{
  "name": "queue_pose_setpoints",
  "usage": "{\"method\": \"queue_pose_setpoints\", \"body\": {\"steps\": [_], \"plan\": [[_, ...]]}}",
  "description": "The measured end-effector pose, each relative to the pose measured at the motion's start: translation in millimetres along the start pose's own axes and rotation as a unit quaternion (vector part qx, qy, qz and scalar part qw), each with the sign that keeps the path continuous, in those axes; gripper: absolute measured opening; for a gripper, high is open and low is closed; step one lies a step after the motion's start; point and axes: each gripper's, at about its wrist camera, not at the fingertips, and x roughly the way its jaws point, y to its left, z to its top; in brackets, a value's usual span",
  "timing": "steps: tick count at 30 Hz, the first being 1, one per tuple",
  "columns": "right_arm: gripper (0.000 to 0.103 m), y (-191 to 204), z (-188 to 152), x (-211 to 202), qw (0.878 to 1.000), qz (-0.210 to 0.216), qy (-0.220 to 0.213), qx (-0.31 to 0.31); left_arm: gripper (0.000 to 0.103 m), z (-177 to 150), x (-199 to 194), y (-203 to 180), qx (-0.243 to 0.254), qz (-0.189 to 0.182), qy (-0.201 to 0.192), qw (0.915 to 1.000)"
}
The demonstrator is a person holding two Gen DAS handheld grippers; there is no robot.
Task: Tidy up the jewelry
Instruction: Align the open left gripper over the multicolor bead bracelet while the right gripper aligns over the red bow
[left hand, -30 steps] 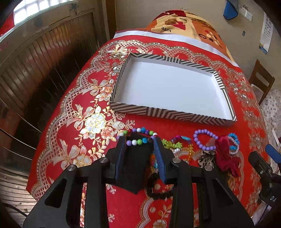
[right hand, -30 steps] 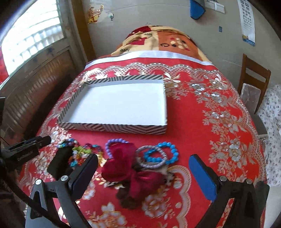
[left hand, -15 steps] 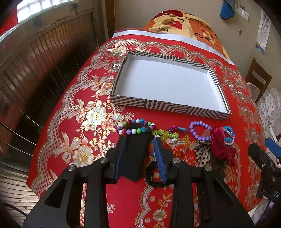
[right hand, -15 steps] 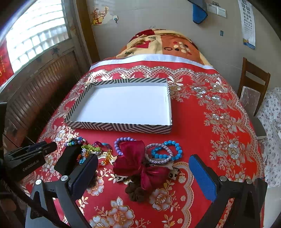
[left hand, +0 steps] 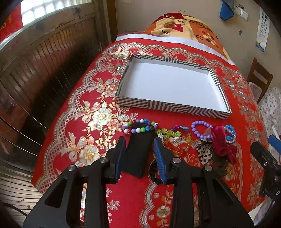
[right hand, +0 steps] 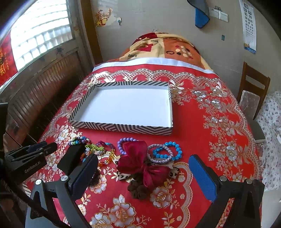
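Black-and-white chevron tray (right hand: pixel 123 126), red gold-floral tablecloth (right hand: pixel 219 140), purple bracelet (right hand: pixel 123 142), maroon bow (right hand: pixel 140 163)

Lived-in home room, likely bedroom or sitting room. Table covered with red gold-flowered cloth (right hand: pixel 219 126); printed blanket (right hand: pixel 163 47) with "love" lettering laid over far end. Wooden chair (right hand: pixel 252 87) placed by plain wall. Eye chart (right hand: pixel 249 26) and calendar (left hand: pixel 262 35) hung on wall, switch plate (right hand: pixel 219 14) beside blue cloth (right hand: pixel 202 17). Dark wood panelling (left hand: pixel 43 61) seen under bright window (right hand: pixel 40 33). Floral bedding (right hand: pixel 270 140) glimpsed at right edge. Sticker (right hand: pixel 103 17) stuck near window frame.
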Motion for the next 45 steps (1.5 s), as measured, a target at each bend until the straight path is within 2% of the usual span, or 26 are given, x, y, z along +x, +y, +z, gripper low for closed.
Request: {"method": "queue_pose_setpoints", "body": {"steps": [7, 45], "plan": [[0.103, -0.7, -0.8, -0.7, 1.0, 0.0, 0.0, 0.0, 0.033, -1.2, -3.4, -0.4, 0.005, 0.011, -0.007, 0.9999], [0.103, -12.2, -5.4, 8.0, 1.0, 0.01, 0.017, 0.008, 0.033, -2.3, 2.6, -0.2, 0.0, 0.002, 0.005, 1.0]]}}
